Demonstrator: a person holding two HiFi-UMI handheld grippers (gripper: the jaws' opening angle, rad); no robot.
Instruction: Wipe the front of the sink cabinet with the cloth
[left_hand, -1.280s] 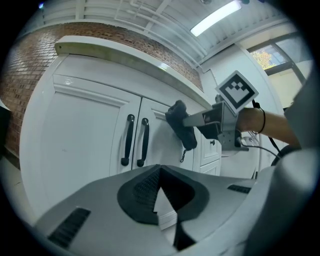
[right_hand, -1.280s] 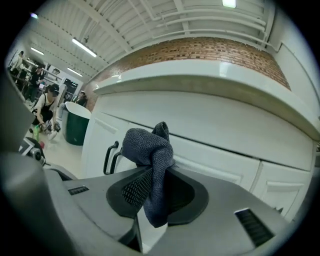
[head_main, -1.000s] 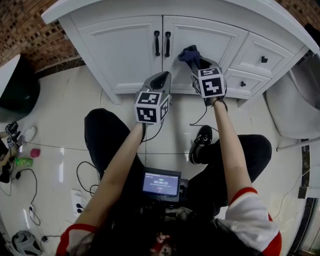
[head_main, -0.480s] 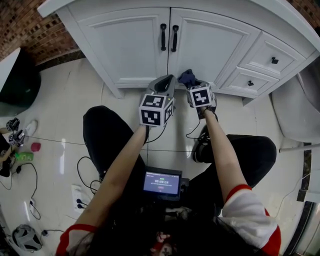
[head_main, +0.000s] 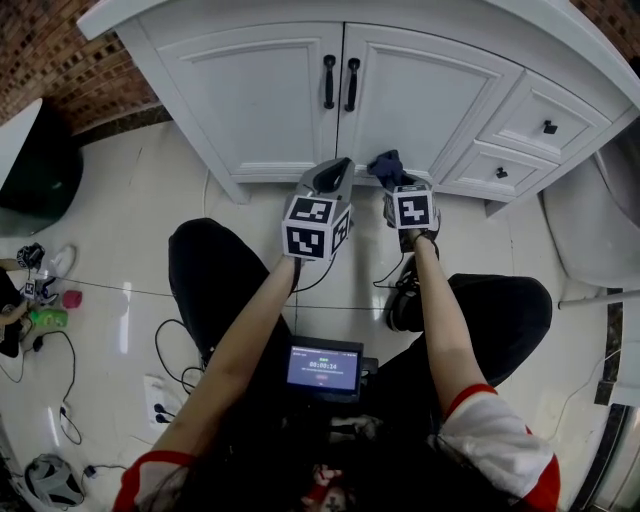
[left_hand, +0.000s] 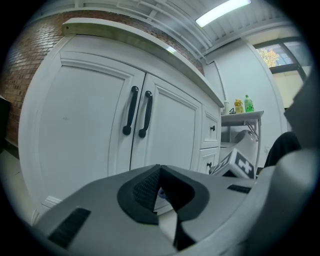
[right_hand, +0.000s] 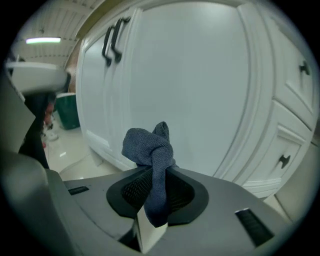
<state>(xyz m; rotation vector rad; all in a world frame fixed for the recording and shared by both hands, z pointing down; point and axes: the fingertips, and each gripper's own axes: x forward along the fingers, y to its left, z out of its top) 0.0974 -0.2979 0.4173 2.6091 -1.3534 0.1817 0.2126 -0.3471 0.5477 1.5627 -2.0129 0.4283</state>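
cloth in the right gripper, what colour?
Dark blue-grey knit cloth, clearest in the right gripper view.

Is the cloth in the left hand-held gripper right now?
No, the blue cloth is pinched in the right hand-held gripper; the left hand-held gripper holds nothing.

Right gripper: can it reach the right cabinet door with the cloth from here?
Probably yes. The right gripper holds the cloth just in front of the right door, low on its panel, with nothing between them.

The glossy pale tiled floor carries the white sink cabinet, just ahead of the left hand-held gripper. Cables and a power strip lie well behind it, leftward.
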